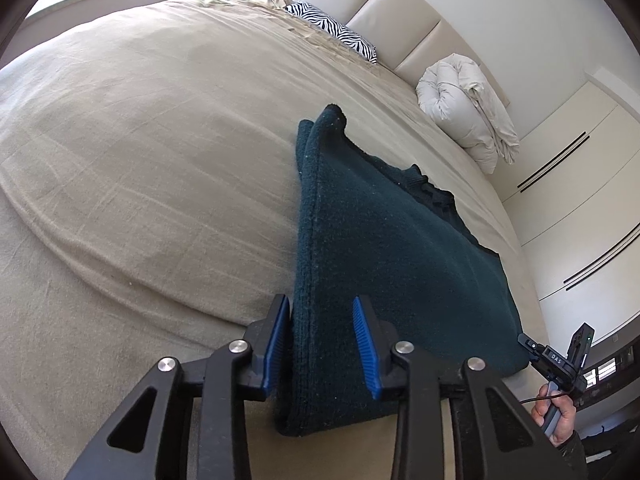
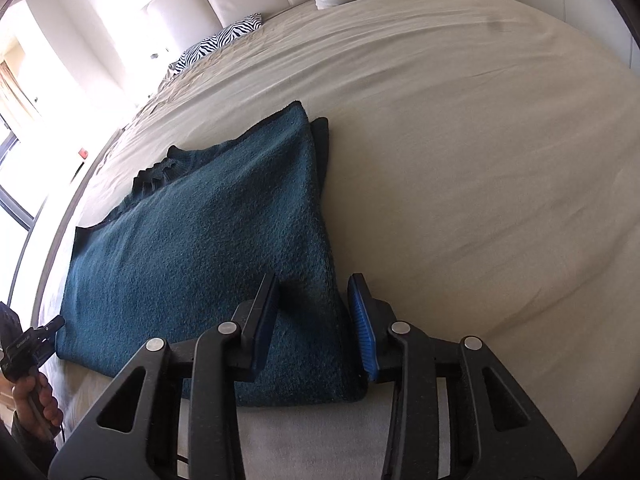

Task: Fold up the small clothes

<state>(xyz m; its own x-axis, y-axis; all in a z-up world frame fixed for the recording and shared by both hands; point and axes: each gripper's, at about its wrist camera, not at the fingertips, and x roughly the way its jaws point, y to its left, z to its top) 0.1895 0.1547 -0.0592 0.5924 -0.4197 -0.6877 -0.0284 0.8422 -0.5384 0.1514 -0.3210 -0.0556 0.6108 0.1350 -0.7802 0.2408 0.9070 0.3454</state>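
On the bed (image 1: 120, 140), each hand-held gripper (image 1: 322, 346) (image 2: 316, 326) seemingly pinches sweater (image 2: 208, 216) (pad contact unclear).

fuzzy knit sweater (image 2: 208, 220) – matt cloth

Dark teal fuzzy sweater (image 1: 384, 248) lies flat on bed; sides folded in, long shape; ribbed neck at far end, toward 12 o'clock; near bottom corners at 6 o'clock, one in each view; thick doubled edge along outer sides.

Beige-covered bed (image 1: 140, 140) with teal sweater (image 1: 380, 240), zebra pillow (image 1: 336, 32), rolled white duvet (image 1: 468, 108).
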